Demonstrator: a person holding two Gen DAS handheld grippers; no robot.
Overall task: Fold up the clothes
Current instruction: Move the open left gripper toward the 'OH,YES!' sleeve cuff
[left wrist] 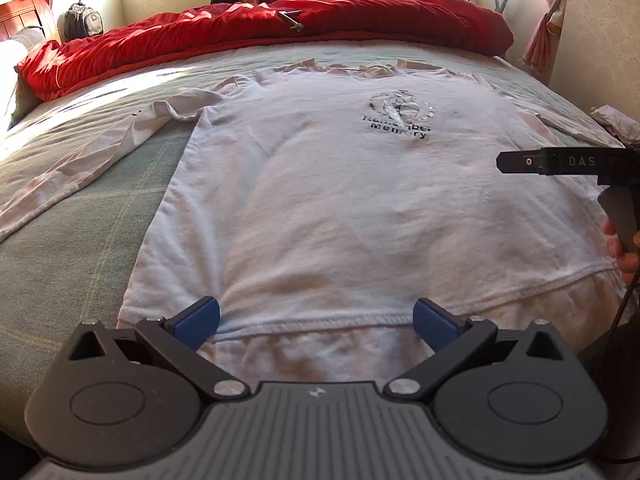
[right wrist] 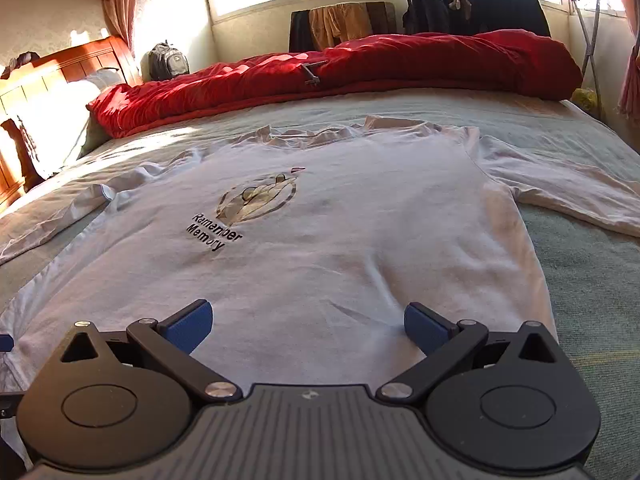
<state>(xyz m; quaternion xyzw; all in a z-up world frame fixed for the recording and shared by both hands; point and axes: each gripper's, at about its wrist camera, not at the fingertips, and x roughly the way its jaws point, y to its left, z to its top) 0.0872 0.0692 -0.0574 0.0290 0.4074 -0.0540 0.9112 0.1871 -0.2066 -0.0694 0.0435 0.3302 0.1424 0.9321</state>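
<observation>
A white long-sleeved cotton T-shirt (left wrist: 320,200) printed with the words "Remember Memory" lies spread flat, front up, on a bed covered with a pale green checked sheet (left wrist: 80,248) — both sleeves stretched out to the sides, hem nearest the cameras. The left gripper (left wrist: 316,320), black with blue pads, hovers over the hem at the shirt's left corner, its fingers spread wide and holding nothing. The right gripper (right wrist: 308,322) sits low over the lower body of the shirt, likewise spread apart and empty; in the left wrist view it juts in from the right edge, a hand (left wrist: 624,248) on its grip. A rumpled red quilt (right wrist: 340,68) lies along the far side of the bed — beyond it, a grey backpack (right wrist: 168,61) against the wall.
</observation>
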